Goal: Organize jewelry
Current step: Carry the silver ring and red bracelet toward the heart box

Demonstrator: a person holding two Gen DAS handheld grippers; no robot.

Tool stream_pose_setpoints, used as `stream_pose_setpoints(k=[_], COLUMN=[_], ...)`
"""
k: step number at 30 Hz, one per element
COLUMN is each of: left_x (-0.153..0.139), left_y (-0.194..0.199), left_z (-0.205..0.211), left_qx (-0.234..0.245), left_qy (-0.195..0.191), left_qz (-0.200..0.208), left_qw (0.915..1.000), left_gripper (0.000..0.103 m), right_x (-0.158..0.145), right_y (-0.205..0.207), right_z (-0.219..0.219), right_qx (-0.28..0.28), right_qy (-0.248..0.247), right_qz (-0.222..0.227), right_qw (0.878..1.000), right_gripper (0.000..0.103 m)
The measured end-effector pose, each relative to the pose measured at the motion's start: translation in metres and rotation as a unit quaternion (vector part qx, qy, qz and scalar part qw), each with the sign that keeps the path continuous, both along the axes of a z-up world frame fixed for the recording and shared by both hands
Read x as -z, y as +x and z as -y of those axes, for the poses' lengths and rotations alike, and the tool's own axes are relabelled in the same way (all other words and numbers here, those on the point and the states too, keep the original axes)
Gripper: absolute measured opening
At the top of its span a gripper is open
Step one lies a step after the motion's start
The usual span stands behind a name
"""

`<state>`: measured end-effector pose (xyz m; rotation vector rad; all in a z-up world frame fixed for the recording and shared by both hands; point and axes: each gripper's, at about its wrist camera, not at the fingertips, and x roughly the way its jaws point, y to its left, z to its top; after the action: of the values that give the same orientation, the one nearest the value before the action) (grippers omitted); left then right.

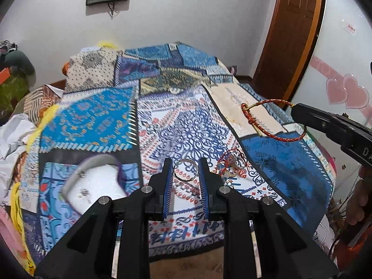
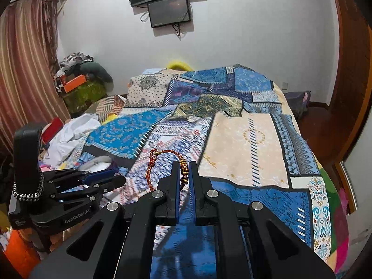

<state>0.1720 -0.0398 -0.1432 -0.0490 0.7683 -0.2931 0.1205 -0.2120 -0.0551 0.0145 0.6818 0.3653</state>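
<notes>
My left gripper [image 1: 185, 166] is shut on a thin silver ring [image 1: 185, 170] and holds it above the patterned bedspread [image 1: 97, 121]. My right gripper [image 2: 184, 166] is shut on a red braided bracelet [image 2: 153, 165] with gold beads; the bracelet also shows in the left wrist view [image 1: 274, 122], lifted above the bed at the right. A white jewelry box [image 1: 93, 186] with small pieces inside lies on the bed at the lower left. A small pile of jewelry [image 1: 232, 165] lies on the bedspread just right of my left gripper.
White cloth and clutter [image 2: 69, 134] lie at the bed's left edge. A wooden door [image 1: 290, 34] stands at the right, a curtain [image 2: 23, 69] at the left. Dark screens [image 2: 167, 0] hang on the far wall.
</notes>
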Motion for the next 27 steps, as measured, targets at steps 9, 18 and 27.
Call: stream_pose_setpoints(k=[9, 18, 27], left_x=[-0.028, -0.037, -0.03], left_y=[-0.028, -0.048, -0.059], left_z=[-0.038, -0.077, -0.11], left_qx=[-0.036, -0.073, -0.1], left_qy=[-0.005, -0.015, -0.026], left_qz=[0.04, 0.057, 0.055], left_qw=[0.9985, 0.9956, 0.9931], left_gripper=[0.021, 0.021, 0.021], right_x=[-0.018, -0.024, -0.013], right_y=[-0.009, -0.016, -0.015], right_z=[-0.037, -0.081, -0.118], right_qx=[-0.032, -0.073, -0.112], right_qy=[0.003, 0.005, -0.007], right_qz=[0.026, 0.034, 0.024], right_qw=[0.999, 0.997, 0.993], right_gripper=[0.006, 0.006, 0.006])
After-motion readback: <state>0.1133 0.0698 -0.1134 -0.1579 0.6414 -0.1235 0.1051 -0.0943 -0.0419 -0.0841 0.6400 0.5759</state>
